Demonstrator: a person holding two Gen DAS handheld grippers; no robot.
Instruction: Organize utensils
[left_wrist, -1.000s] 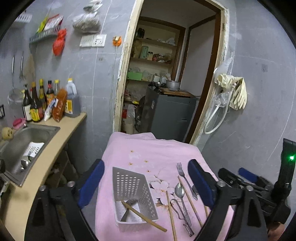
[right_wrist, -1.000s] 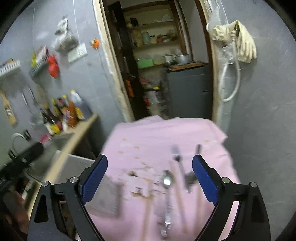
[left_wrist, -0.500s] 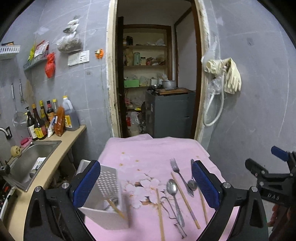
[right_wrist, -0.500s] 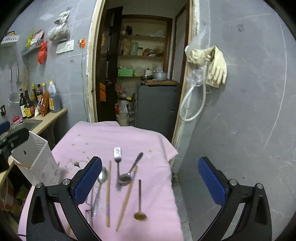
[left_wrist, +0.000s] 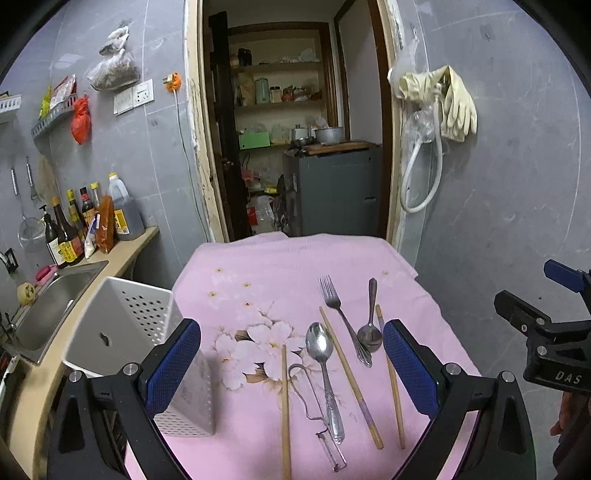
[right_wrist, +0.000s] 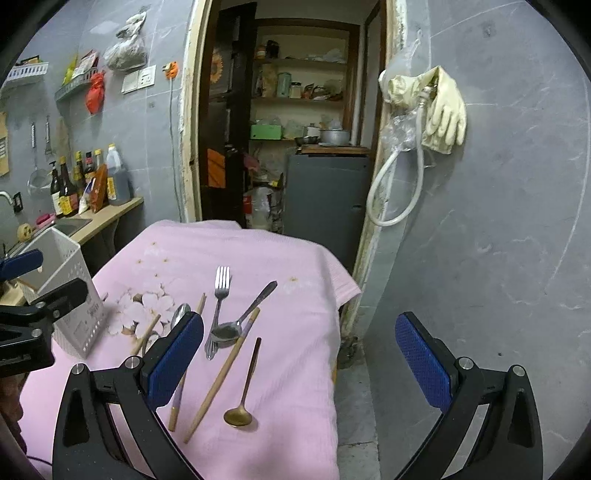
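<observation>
- Seemingly at the start of a pick, the left wrist view has the left gripper hanging above the pink cloth with its jaws spread and nothing between the pads.
- Below it the loose utensils lie roughly side by side: a fork, a large spoon, a small spoon, several chopsticks and a wire peeler. Spread flat and mostly apart, each can be taken singly, though the fork's handle touches the small spoon's bowl.
- Standing upright at the cloth's left edge, just beside the left pad, is the white perforated holder, probably the place the utensils are meant to end up. What it contains is hidden from this angle.
- Over in the right wrist view, the right gripper is spread as wide as it goes and empty, its left pad over the cutlery and its right pad past the table edge, above the floor.
- Nearest that gripper lies a gold spoon, alone toward the cloth's right side, likely the easiest piece for this hand.
</observation>
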